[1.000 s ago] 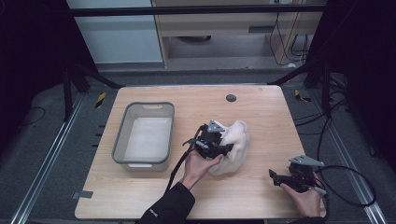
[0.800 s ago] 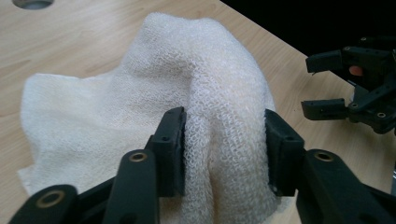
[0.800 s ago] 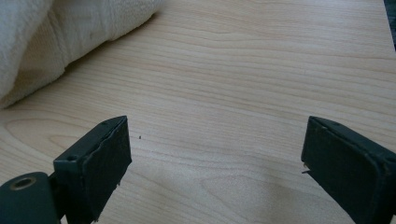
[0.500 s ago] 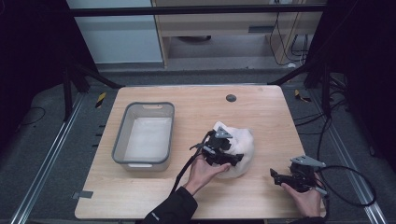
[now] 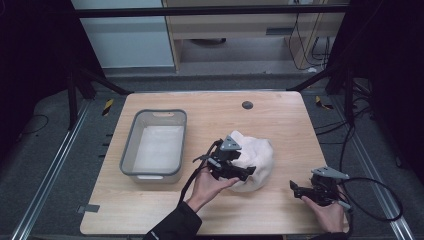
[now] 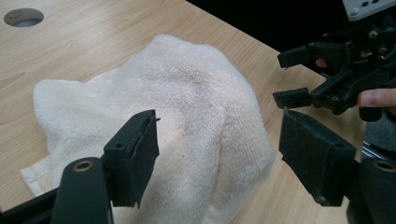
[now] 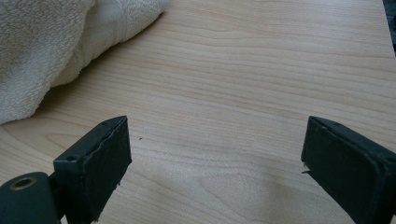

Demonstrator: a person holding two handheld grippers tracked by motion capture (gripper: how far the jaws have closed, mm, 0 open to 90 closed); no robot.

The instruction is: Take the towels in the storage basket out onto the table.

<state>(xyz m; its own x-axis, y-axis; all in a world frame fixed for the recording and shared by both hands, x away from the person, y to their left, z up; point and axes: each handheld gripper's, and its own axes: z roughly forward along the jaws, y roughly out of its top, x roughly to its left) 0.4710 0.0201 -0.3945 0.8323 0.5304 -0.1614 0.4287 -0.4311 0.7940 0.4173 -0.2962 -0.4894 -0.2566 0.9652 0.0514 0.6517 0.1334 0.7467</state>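
Left gripper (image 6: 217, 161) hovers over the bunched white towel (image 5: 252, 157) mid-table (image 5: 280, 115), jaws spread — apparently lining up a grasp. Right gripper (image 7: 217, 172), also spread, waits above bare wood nearby. Next likely calls for closing on a fold — perhaps toward the grey bin (image 5: 129, 160).

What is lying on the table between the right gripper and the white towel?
Nothing: the high view shows bare wooden table between the right gripper and the white towel. The right gripper view shows the same bare wood in front of its open jaws.
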